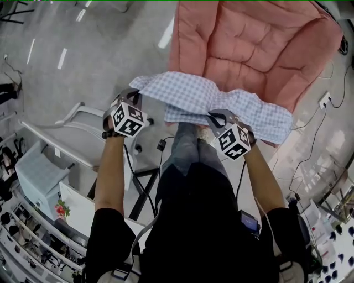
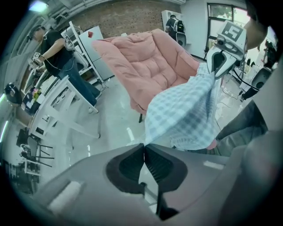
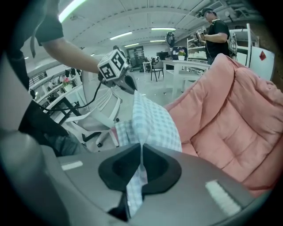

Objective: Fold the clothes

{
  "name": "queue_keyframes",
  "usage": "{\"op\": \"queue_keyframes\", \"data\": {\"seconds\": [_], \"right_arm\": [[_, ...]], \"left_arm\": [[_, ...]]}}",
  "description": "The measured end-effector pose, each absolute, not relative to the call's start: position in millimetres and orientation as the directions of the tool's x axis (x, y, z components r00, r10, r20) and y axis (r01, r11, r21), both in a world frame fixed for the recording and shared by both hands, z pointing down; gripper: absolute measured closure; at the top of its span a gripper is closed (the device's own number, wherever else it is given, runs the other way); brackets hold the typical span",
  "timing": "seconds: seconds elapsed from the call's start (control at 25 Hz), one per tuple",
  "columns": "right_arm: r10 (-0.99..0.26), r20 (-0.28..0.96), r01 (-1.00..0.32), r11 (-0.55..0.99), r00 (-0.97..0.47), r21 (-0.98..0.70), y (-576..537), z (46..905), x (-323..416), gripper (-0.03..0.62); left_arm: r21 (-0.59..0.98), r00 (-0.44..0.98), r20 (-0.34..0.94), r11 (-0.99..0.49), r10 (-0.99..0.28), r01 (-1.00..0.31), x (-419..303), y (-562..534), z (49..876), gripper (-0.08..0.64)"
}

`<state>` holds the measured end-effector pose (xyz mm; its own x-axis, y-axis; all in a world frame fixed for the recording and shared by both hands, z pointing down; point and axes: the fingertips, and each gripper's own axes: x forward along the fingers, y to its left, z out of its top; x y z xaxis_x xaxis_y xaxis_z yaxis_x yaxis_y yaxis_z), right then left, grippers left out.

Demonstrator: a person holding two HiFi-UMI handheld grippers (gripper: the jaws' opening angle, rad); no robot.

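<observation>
Floor [image 1: 110,50]: grey, polished, carried long streaks of reflected ceiling light. A broad pink quilted lounge chair [image 1: 254,44] stood on it, deeply padded. White desk frame [image 1: 55,135] sat at the left of the head view, and a white swivel chair [image 3: 95,117] was on castors. Far side: brick wall [image 2: 128,17], tall window [image 2: 216,13] beside it, bright with daylight. Strip lights [image 3: 119,36] ran across the ceiling above white worktables [image 3: 185,66]. Black cables [image 1: 316,135] trailed over the floor.
</observation>
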<state>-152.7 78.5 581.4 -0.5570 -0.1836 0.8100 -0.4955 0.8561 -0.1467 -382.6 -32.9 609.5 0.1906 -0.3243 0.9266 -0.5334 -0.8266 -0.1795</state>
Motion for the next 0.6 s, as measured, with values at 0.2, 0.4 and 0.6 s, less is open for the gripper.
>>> {"op": "queue_keyframes", "data": {"seconds": [0.2, 0.4, 0.6], "right_arm": [[-0.155, 0.802, -0.439, 0.887, -0.577, -0.145, 104, 575, -170, 0.578], [-0.132, 0.806, -0.41, 0.9, -0.577, -0.146, 112, 590, -182, 0.578], [-0.114, 0.803, -0.397, 0.903, -0.585, -0.161, 115, 597, -187, 0.577]], "left_arm": [[-0.174, 0.097, 0.954, -0.785, -0.285, -0.595, -405, 3, 641, 0.551], [-0.153, 0.079, 0.963, -0.76, -0.259, -0.631, -411, 29, 669, 0.551], [-0.099, 0.111, 0.965, -0.726, -0.236, -0.681, -409, 48, 691, 0.551]]}}
